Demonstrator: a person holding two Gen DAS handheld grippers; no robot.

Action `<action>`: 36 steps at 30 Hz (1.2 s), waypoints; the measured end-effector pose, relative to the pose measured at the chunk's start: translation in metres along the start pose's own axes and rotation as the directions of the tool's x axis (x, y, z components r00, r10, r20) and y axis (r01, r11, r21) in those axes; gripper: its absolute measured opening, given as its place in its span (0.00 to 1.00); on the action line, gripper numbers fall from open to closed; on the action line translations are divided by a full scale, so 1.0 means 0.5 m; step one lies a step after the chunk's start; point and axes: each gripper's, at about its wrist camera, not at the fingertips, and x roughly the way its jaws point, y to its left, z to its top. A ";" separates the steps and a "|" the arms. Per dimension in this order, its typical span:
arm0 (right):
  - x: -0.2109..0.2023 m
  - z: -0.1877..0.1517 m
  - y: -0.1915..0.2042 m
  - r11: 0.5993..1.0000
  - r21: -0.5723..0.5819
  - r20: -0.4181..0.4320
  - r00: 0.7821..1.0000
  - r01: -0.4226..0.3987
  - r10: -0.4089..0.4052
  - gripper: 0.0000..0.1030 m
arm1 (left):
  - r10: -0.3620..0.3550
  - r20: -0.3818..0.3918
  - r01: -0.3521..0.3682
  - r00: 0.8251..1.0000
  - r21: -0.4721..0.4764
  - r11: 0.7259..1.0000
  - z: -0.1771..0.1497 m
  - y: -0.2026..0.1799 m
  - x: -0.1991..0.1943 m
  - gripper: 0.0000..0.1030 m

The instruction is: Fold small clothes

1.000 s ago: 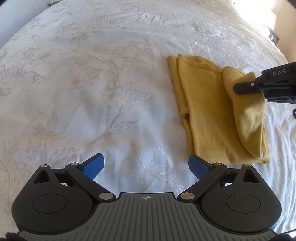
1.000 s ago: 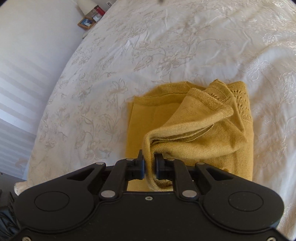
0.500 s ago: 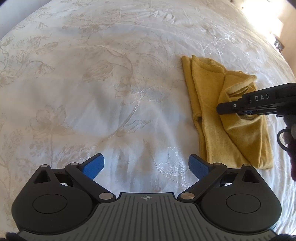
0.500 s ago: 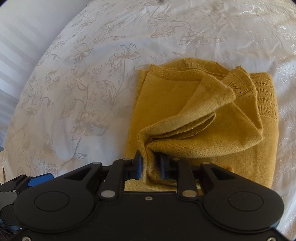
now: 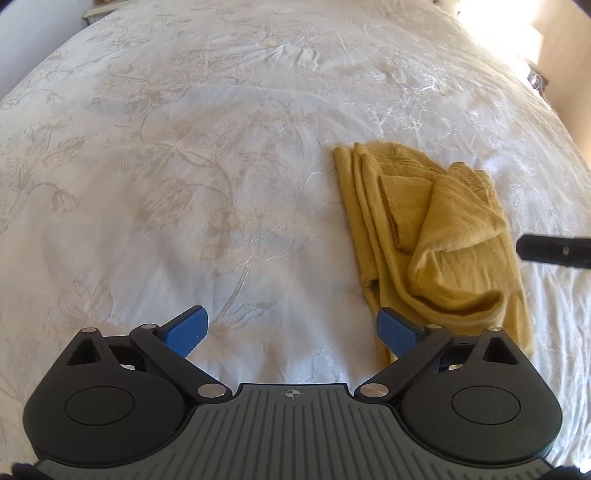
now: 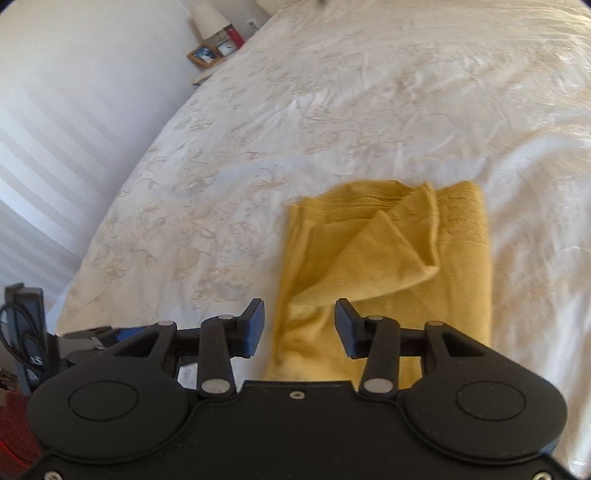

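Nearest the left wrist camera, the left gripper (image 5: 290, 328) hovers low over bare bedding, level, its blue-padded fingers (image 5: 186, 328) spread wide with nothing between them. Right-hand pad sits just beside the near corner of the mustard-yellow knitted garment (image 5: 436, 236); contact there cannot be told.

Right gripper (image 6: 299, 328) points forward over the garment's near end (image 6: 388, 266), jaws parted, nothing gripped, cloth showing through the gap below. From the left wrist view only a black fingertip of it shows at the right edge (image 5: 554, 251), just clear of the cloth.

Garment lies on the white floral-embroidered bedspread (image 5: 221, 166) as a long folded strip. One loose flap is turned back across its top, rumpled, edges not lined up.

Farther off: bedspread runs wide and creased. Beyond its far left corner in the right wrist view, a small wooden picture frame (image 6: 205, 55) and a white lampshade (image 6: 208, 18) stand against the pale wall.
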 end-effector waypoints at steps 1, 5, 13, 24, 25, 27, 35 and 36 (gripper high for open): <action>0.000 -0.005 -0.014 1.000 0.015 0.000 1.000 0.021 -0.021 0.51 | -0.008 0.004 0.008 1.000 0.008 1.000 0.008 -0.008 0.000 0.97; 0.009 -0.025 -0.060 0.994 0.068 -0.003 0.996 0.091 -0.091 0.51 | -0.038 0.013 0.037 0.999 0.048 0.998 0.032 -0.039 0.005 0.97; 0.073 0.004 -0.078 0.993 -0.006 -0.037 0.992 0.119 -0.119 0.51 | -0.106 -0.004 0.106 0.994 0.085 0.991 0.031 -0.106 0.038 0.97; 0.171 0.129 -0.035 0.989 -0.136 -0.058 0.997 0.050 -0.059 0.52 | -0.063 -0.180 0.061 0.982 -0.017 0.998 -0.047 -0.085 0.145 0.97; 0.184 0.142 -0.029 0.989 -0.141 -0.062 0.997 0.038 -0.047 0.52 | -0.068 -0.178 0.064 0.982 -0.024 0.998 -0.049 -0.080 0.143 0.97; 0.205 0.158 -0.021 0.990 -0.143 -0.071 0.997 0.019 -0.029 0.52 | -0.069 -0.177 0.066 0.982 -0.024 0.998 -0.052 -0.074 0.141 0.97; 0.176 0.164 -0.031 0.997 -0.069 0.000 1.000 -0.030 0.030 0.52 | -0.072 -0.176 0.066 0.982 -0.040 0.997 -0.051 -0.068 0.130 0.97; 0.162 0.159 -0.035 0.998 -0.061 0.010 1.000 -0.028 0.029 0.52 | -0.076 -0.174 0.070 0.982 -0.042 0.997 -0.050 -0.065 0.124 0.97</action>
